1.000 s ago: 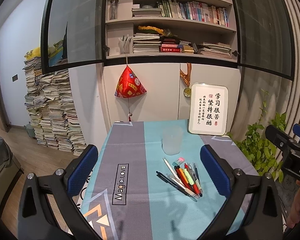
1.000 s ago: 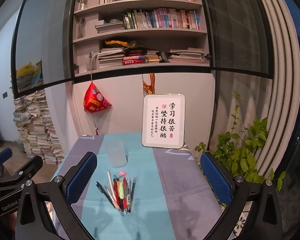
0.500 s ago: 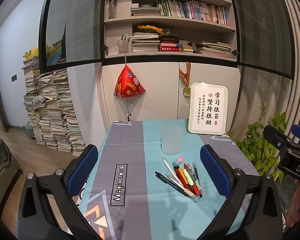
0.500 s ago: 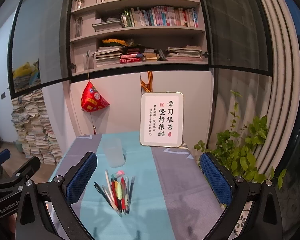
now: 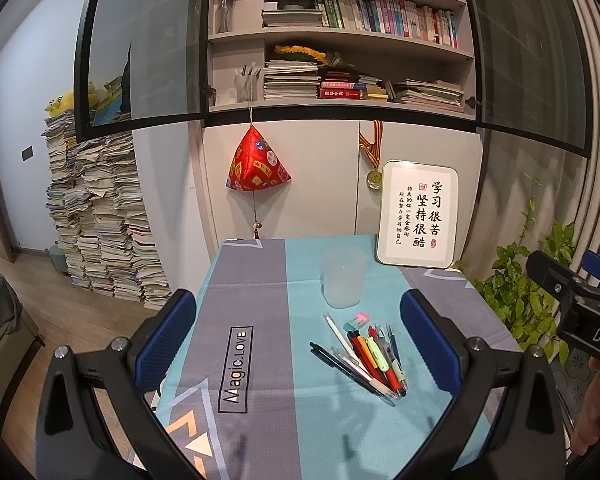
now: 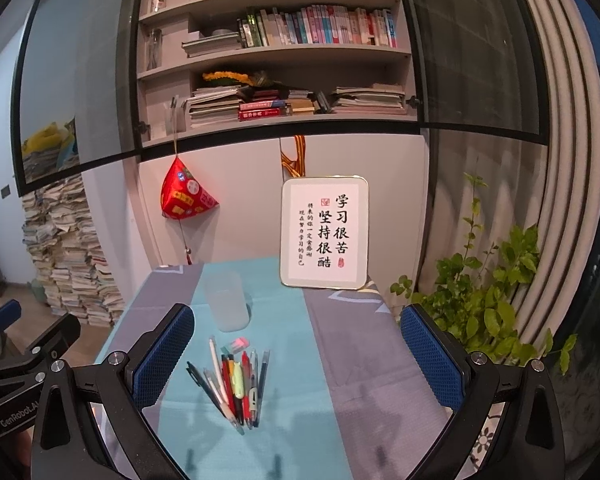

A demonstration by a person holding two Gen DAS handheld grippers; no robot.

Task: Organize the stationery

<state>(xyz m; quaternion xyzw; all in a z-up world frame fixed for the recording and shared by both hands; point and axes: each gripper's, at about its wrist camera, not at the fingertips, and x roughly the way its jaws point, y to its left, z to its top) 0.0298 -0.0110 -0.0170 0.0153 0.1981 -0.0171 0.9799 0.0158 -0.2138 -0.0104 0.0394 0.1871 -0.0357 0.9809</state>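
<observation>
I held both the left gripper (image 5: 298, 332) and right gripper (image 6: 298, 344) above the table, jaws spread wide and empty. The pens (image 5: 366, 356) lay fanned on the teal tablecloth (image 5: 320, 420), just before the frosted cup (image 5: 343, 282).

**Two views over the bench's near edge**

Both cameras sit above the bench's (image 5: 252, 280) near edge, facing the far edge and bookshelf (image 6: 300, 56). The left view sits further left; both share the pens (image 5: 364, 356) (image 6: 236, 380) and cup (image 5: 342, 282).
</observation>
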